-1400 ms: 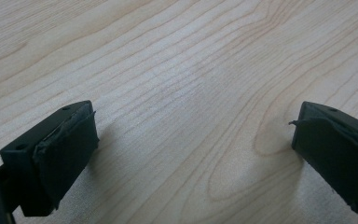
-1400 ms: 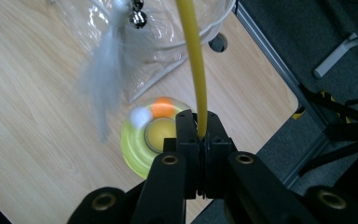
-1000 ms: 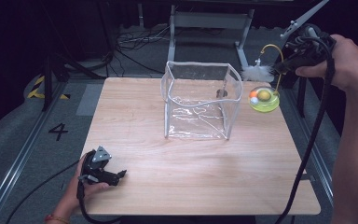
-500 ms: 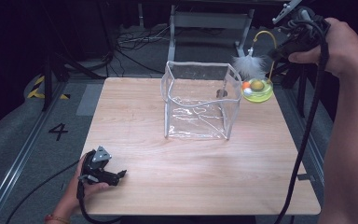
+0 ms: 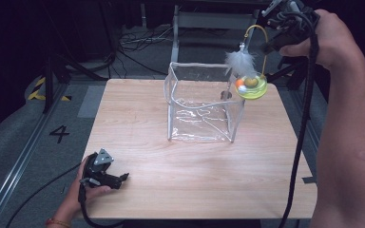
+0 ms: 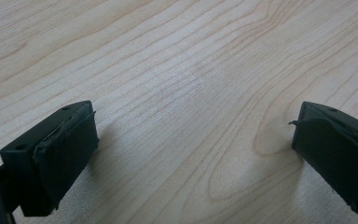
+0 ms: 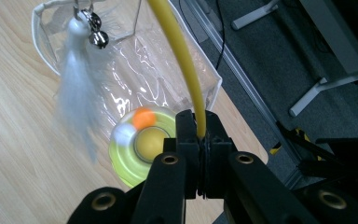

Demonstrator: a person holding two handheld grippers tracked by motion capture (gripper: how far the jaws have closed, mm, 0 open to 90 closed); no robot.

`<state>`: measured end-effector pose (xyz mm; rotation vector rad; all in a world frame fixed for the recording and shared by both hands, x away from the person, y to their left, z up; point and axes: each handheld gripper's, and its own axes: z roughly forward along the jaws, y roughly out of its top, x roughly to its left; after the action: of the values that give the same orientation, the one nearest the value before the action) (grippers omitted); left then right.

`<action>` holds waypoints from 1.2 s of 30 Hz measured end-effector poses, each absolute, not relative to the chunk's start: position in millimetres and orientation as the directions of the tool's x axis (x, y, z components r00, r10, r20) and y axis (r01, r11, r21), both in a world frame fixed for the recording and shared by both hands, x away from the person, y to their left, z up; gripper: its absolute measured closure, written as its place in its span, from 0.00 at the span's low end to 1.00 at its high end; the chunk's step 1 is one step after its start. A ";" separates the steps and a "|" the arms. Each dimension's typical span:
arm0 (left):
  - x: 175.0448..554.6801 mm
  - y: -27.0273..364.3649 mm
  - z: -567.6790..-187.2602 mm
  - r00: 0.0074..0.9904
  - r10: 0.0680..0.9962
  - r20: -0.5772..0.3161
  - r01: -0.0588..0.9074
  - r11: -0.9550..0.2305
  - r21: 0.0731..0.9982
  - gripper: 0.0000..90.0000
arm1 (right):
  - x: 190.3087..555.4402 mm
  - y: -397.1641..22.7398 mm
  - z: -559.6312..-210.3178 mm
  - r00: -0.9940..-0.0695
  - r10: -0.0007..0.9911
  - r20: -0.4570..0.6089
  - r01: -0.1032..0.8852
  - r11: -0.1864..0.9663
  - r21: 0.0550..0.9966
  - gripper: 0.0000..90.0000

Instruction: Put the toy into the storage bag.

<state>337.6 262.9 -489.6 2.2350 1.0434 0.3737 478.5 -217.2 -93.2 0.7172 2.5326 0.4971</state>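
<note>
A cat toy hangs in the air over the table's far right: a lime-green round base (image 5: 251, 87) with orange and white balls, a curved yellow wand (image 5: 255, 29) and a white feather (image 5: 240, 61) with small bells (image 7: 93, 35). My right gripper (image 5: 285, 28) is shut on the yellow wand (image 7: 186, 79), holding the toy above the right edge of a clear plastic box (image 5: 202, 102). The base (image 7: 142, 144) dangles below the jaws. My left gripper (image 5: 119, 179) rests at the near left of the table, open, with bare wood (image 6: 191, 116) between its pads (image 6: 67, 149).
The clear box stands open-topped in the middle far part of the wooden table (image 5: 195, 185). Beyond the table are cables and a metal stand's legs (image 5: 209, 21) on a dark floor. A floor rail with a "4" mark (image 5: 59, 134) runs at the left.
My right gripper has lifted the toy off the table and carried it left toward the clear box. The left gripper has stayed put.
</note>
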 end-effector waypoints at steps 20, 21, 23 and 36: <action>337.5 262.9 -489.6 0.645 0.764 -0.012 0.584 -0.482 0.653 0.01 | 497.1 -180.5 -108.1 -0.798 0.515 -0.312 0.357 0.822 0.445 0.98; 337.5 263.0 -489.6 0.646 0.764 -0.011 0.583 -0.483 0.653 0.01 | 498.2 -178.4 -109.5 -0.799 0.515 -0.312 0.356 0.822 0.445 0.98; 337.5 263.0 -489.6 0.646 0.763 -0.011 0.583 -0.484 0.653 0.01 | 499.5 -175.9 -112.1 -0.805 0.508 -0.307 0.352 0.825 0.442 0.98; 337.5 262.8 -489.9 0.644 0.765 -0.012 0.583 -0.480 0.656 0.01 | 512.1 -169.1 -136.1 -0.808 0.509 -0.295 0.355 0.821 0.447 0.98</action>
<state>337.5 262.8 -489.9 2.2303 1.0441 0.3751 512.1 -169.1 -136.1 0.6460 2.5978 0.5256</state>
